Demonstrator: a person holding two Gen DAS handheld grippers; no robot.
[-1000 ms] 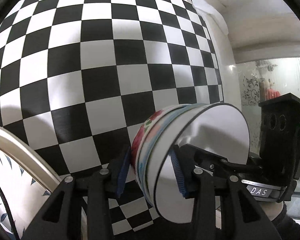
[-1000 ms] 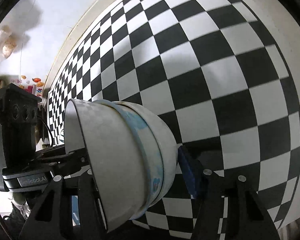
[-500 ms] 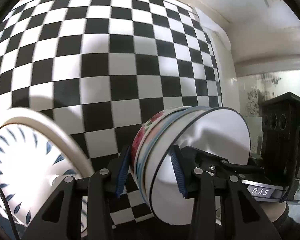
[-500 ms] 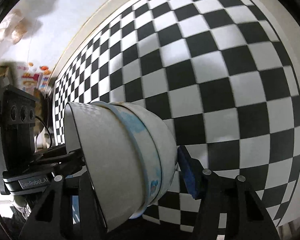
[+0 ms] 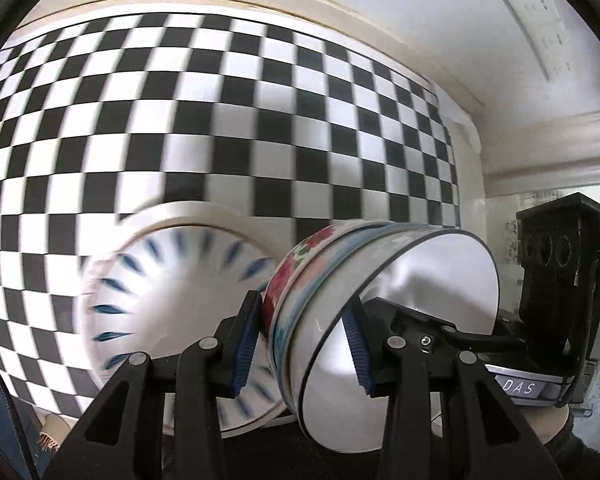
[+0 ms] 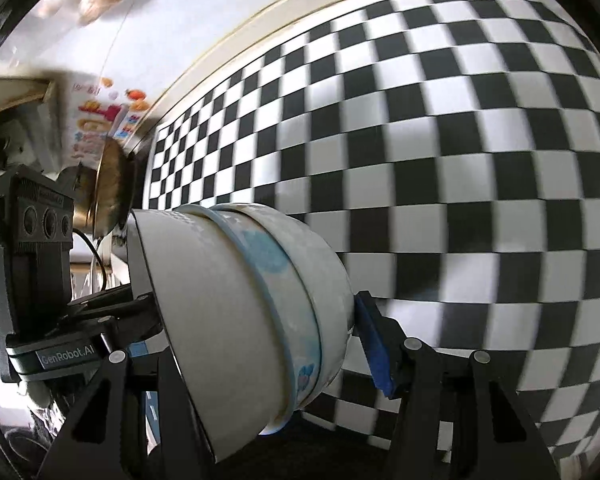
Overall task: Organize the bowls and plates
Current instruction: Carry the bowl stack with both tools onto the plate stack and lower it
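A stack of nested bowls (image 5: 340, 300) hangs tilted on its side above the checkered tablecloth (image 5: 180, 128). Its outer bowl carries red flowers and its inner bowl is white with a dark rim. My left gripper (image 5: 304, 344) is shut on the stack's wall, one blue pad outside and one inside. In the right wrist view the same stack (image 6: 252, 304) shows a blue-patterned band. My right gripper (image 6: 268, 344) is shut on it too: one pad (image 6: 374, 344) presses its base, the other is hidden inside. Each view shows the other gripper's camera housing behind the bowls.
A white plate with blue leaf marks (image 5: 168, 288) lies on the tablecloth, below and left of the stack. A brass-coloured dish (image 6: 112, 196) and colourful packaging (image 6: 100, 124) stand at the far left of the right wrist view. A cream wall ledge (image 5: 260, 4) borders the table.
Both grippers have risen and moved across the table with the bowl stack held between them. The blue-marked plate has slid into full view of the left wrist camera, and the cloth looks farther away.
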